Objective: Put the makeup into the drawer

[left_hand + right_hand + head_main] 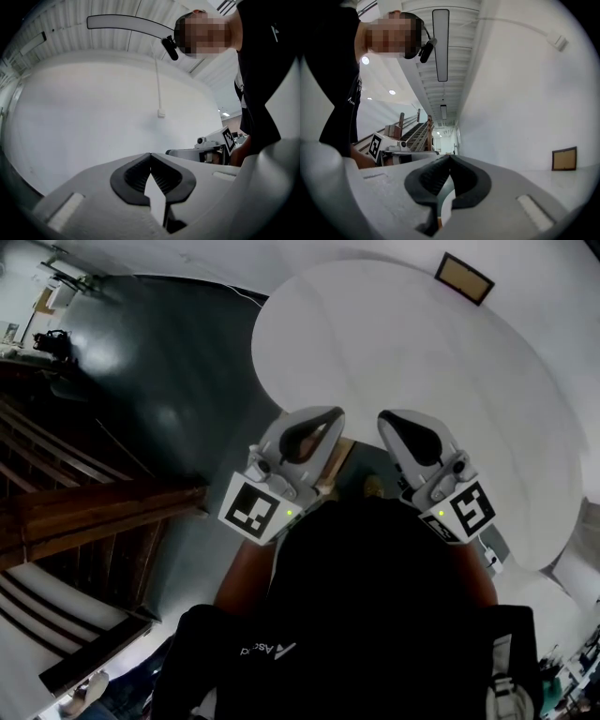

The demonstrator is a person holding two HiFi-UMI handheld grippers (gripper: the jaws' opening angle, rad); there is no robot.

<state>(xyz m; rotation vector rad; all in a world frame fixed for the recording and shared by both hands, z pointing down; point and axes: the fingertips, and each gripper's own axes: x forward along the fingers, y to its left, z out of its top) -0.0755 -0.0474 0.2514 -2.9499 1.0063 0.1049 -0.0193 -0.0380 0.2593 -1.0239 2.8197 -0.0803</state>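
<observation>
No makeup and no drawer shows in any view. In the head view both grippers are held up level, close in front of the person's dark shirt. My left gripper (332,414) is shut with nothing between its jaws; in the left gripper view its tips (150,154) meet in front of a bare white wall. My right gripper (385,418) is shut and empty too, and its tips (450,157) touch in the right gripper view. Each gripper sees the other beside it: the right gripper (206,147) and the left gripper (393,149). A small brown piece (341,456) shows low between them; I cannot tell what it is.
A white curved wall (412,362) stands ahead with a brown framed picture (464,277) (564,160) on it. A cable with a small white box (161,113) hangs on the wall. A wooden stair railing (94,512) runs at the left over dark floor (169,381).
</observation>
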